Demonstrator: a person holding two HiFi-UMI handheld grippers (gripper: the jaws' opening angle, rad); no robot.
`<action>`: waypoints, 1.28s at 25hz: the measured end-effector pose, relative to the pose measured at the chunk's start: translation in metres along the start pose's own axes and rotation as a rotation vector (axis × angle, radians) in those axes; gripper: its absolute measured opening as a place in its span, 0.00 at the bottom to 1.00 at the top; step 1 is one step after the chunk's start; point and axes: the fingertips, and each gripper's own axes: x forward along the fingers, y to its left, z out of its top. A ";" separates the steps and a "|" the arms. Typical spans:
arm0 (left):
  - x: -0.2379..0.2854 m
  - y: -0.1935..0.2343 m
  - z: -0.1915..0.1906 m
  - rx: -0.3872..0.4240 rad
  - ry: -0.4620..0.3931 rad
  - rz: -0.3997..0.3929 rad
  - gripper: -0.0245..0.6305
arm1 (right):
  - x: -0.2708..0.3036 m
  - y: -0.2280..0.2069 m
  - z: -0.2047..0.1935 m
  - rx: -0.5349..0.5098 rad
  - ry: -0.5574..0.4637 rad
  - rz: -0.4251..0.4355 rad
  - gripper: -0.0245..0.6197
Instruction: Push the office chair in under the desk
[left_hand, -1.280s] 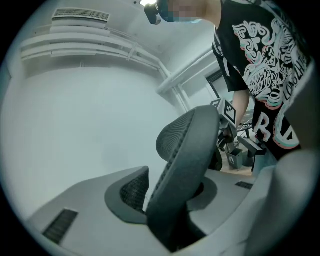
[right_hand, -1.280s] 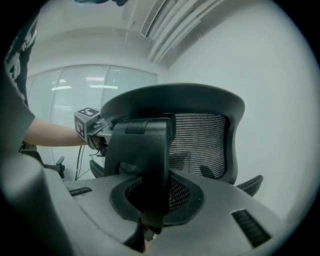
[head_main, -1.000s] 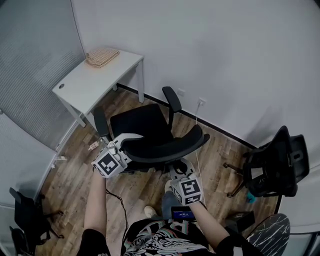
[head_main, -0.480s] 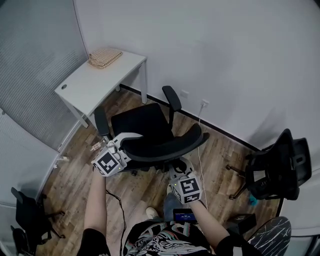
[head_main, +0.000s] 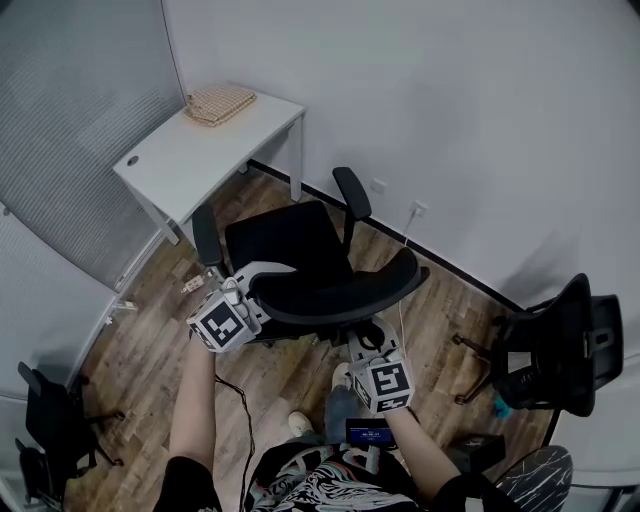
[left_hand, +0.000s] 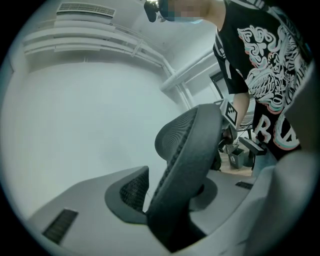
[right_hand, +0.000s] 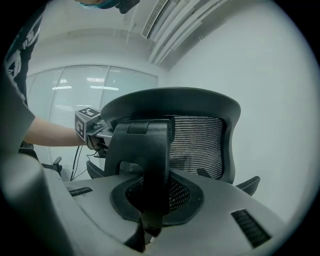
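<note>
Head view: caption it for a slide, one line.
Left gripper and right gripper clamp the chair from behind; it is not yet under the desk.

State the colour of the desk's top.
The desk is white; the head view shows it best.

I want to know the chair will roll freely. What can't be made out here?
- Wheels of the office chair: head view, hidden under its seat and backrest.
- Space under the desk: head view, covered by the desktop.
- The woven thing on the desk: head view, too small to identify.
</note>
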 end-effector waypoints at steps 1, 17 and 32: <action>0.001 0.001 -0.001 -0.005 0.001 0.001 0.29 | 0.001 -0.001 0.000 0.000 0.000 0.000 0.09; 0.027 0.032 -0.017 -0.046 0.051 0.064 0.28 | 0.038 -0.044 0.003 -0.016 -0.008 0.095 0.09; 0.078 0.067 -0.026 -0.100 0.107 0.166 0.28 | 0.076 -0.111 0.009 -0.024 -0.011 0.209 0.09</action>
